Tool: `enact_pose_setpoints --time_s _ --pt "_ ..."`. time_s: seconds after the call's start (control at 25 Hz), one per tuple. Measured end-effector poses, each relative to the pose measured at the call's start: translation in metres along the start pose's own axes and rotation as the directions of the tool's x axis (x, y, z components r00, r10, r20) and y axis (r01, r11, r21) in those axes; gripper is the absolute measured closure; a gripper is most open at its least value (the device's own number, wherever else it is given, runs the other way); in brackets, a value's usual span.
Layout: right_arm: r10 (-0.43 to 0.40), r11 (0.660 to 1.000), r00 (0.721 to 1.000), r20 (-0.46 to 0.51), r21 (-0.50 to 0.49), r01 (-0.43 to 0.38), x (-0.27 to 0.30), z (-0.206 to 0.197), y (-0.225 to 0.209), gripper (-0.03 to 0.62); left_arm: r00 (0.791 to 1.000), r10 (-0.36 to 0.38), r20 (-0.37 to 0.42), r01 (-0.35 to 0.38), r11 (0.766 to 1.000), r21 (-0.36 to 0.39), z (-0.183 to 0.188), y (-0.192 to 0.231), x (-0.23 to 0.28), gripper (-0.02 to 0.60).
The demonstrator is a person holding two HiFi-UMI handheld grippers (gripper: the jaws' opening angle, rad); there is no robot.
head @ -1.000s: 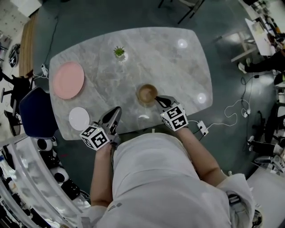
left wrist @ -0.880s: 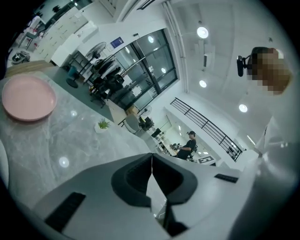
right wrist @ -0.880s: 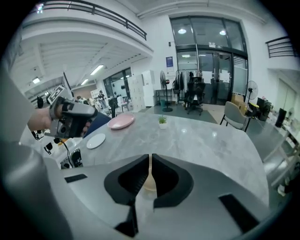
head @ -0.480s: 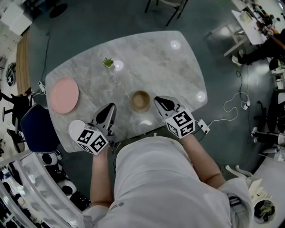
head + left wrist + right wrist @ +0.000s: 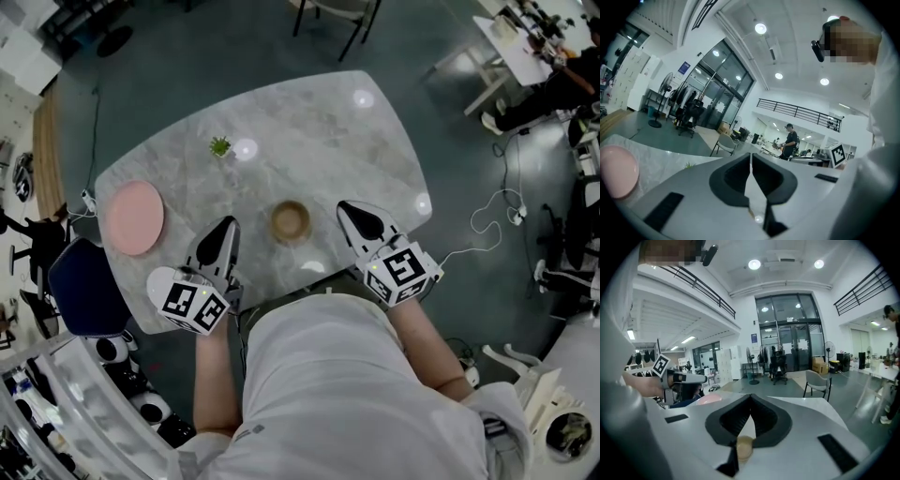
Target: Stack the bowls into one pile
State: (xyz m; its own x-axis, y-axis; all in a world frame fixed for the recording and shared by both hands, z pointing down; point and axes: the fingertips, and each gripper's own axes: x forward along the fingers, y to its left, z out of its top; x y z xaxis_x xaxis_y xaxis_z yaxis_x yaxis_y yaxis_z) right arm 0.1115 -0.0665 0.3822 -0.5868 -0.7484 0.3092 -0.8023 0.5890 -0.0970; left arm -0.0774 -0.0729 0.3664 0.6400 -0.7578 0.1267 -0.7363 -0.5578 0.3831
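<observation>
A brown wooden bowl stands on the marble table near its front edge; whether more bowls sit inside it I cannot tell. My left gripper hovers to the bowl's left, shut and empty. To the bowl's right my right gripper is shut and empty too, clear of the rim. In the right gripper view the bowl shows small below the closed jaws, with the left gripper off to the left. The left gripper view has its jaws closed, pointing out over the room.
A pink plate lies at the table's left end, and a white plate peeks out under my left gripper. A small green plant stands at the back. A blue chair is left of the table, and cables run on the floor at right.
Both grippers have lifted up off the table. The right one has drawn away from the bowl's rim. The bowl stays where it was.
</observation>
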Motion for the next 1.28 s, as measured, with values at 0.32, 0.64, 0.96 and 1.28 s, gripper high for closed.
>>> enact_pose_setpoints --time_s 0.32,0.64,0.96,1.28 --pt "-0.049 0.999 0.996 0.078 -0.014 0.05 -0.017 0.024 -0.01 0.582 0.999 -0.019 0.03 0.017 0.996 0.082 0.021 -0.008 0.008 0.58" --pt "-0.076 0.997 0.991 0.111 -0.009 0.078 -0.026 0.033 -0.015 0.583 0.999 -0.031 0.038 0.025 0.988 0.153 0.04 -0.017 0.016 0.578" --pt "-0.063 0.998 0.992 0.11 -0.01 0.064 -0.028 0.031 -0.007 0.583 0.999 -0.029 0.017 0.024 0.977 0.213 0.036 -0.022 0.017 0.551" --pt "-0.074 0.997 0.99 0.124 0.014 0.072 -0.027 0.029 -0.003 0.583 1.0 -0.022 0.009 0.019 0.968 0.25 0.036 -0.024 0.017 0.549"
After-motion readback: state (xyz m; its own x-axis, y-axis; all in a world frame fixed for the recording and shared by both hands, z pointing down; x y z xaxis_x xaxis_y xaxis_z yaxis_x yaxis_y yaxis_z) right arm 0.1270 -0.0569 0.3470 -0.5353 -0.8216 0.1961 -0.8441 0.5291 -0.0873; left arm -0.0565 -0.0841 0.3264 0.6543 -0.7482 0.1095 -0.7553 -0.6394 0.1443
